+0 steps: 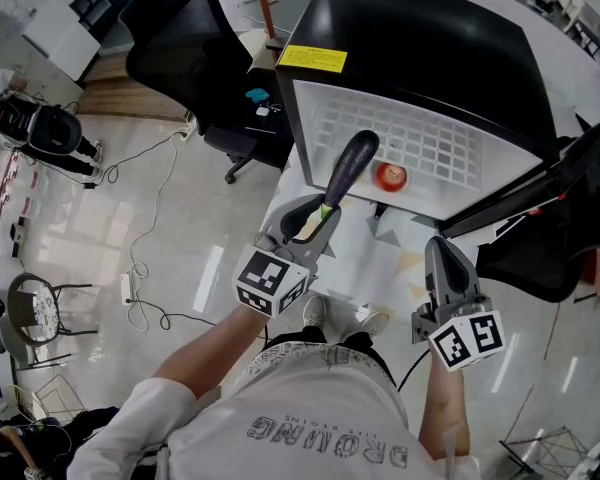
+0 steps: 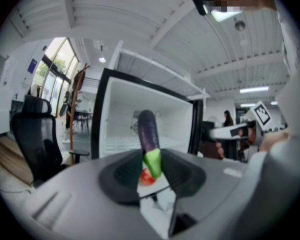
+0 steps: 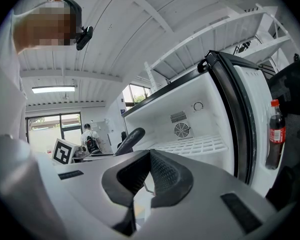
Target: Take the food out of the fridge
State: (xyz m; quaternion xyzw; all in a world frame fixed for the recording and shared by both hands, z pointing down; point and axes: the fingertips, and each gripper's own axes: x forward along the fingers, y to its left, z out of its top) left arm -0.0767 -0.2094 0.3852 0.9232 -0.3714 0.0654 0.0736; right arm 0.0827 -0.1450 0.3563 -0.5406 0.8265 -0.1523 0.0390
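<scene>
Overhead first: left gripper [image 1: 322, 216] clamps an eggplant [image 1: 351, 161] at the mouth of the open fridge [image 1: 410, 58]; a tomato [image 1: 391, 176] sits on the wire shelf [image 1: 430, 148] behind it. Left gripper view: jaws part-open, gripping the green stem end. Right gripper view: right gripper [image 3: 148, 170] closed, empty; a bottle [image 3: 276, 133] stands far right.

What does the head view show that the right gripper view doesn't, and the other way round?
Only the head view shows the red fruit inside the fridge and the black office chair. Only the right gripper view shows the round fan on the fridge's back wall. Both show the open fridge and the eggplant sticking up in front of it.
</scene>
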